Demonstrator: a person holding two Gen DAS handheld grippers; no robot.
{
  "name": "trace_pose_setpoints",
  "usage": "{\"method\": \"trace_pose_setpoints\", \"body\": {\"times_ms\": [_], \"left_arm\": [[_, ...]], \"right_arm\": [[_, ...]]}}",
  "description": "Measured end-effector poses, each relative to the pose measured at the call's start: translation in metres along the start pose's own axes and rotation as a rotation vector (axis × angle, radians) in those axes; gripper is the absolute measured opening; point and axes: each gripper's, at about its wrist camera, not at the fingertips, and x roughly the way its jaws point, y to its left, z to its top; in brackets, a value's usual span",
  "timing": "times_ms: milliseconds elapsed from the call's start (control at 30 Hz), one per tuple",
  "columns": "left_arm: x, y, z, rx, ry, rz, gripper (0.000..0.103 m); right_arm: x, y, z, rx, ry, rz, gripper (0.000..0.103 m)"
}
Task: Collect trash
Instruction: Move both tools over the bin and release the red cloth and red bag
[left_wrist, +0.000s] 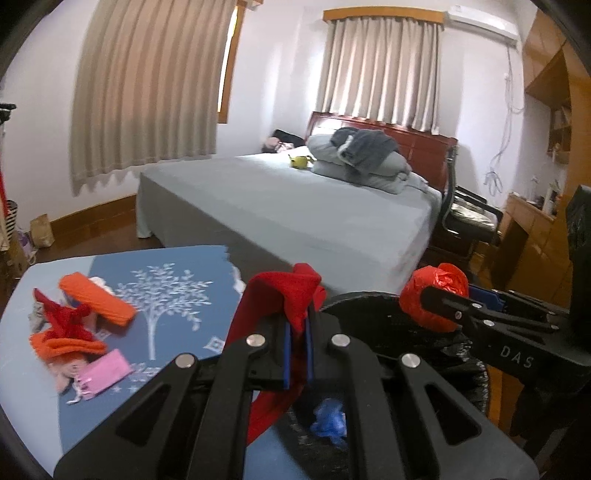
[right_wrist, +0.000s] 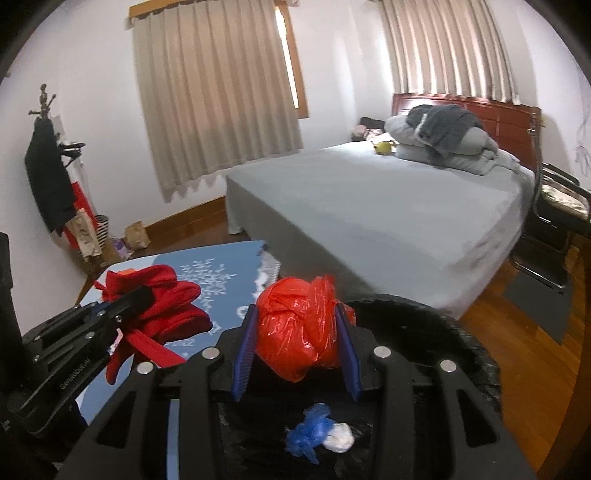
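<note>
My left gripper (left_wrist: 298, 325) is shut on a red cloth (left_wrist: 284, 291) that droops below the jaws, at the near edge of a black-lined bin (left_wrist: 369, 306). My right gripper (right_wrist: 297, 332) is shut on a crumpled red plastic bag (right_wrist: 295, 328), held over the bin (right_wrist: 461, 332). Inside the bin lie a blue plastic wad (right_wrist: 308, 432) and a white wad (right_wrist: 341, 437). In the left wrist view the right gripper (left_wrist: 424, 299) with the red bag (left_wrist: 432, 291) shows at right. In the right wrist view the left gripper (right_wrist: 144, 295) with the red cloth (right_wrist: 162, 310) shows at left.
A blue table (left_wrist: 184, 295) with a white tree print carries orange cloths (left_wrist: 96, 299), red scraps (left_wrist: 66, 321) and a pink piece (left_wrist: 103, 373) at left. Behind stand a grey bed (left_wrist: 295, 206), a black chair (left_wrist: 469, 218) and wooden cabinets (left_wrist: 535, 236).
</note>
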Motion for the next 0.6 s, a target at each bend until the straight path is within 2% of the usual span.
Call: {"method": "trace_pose_setpoints", "body": {"times_ms": [367,600], "left_arm": [[0.029,-0.040,-0.005,0.037,0.033,-0.079,0.005],[0.052,-0.068,-0.010,0.064,0.060,-0.128,0.005]], "right_arm": [[-0.017,-0.050,-0.010,0.048,-0.004,-0.110,0.041],[-0.020,-0.075,-0.017,0.075,0.004,-0.150,0.041]]}}
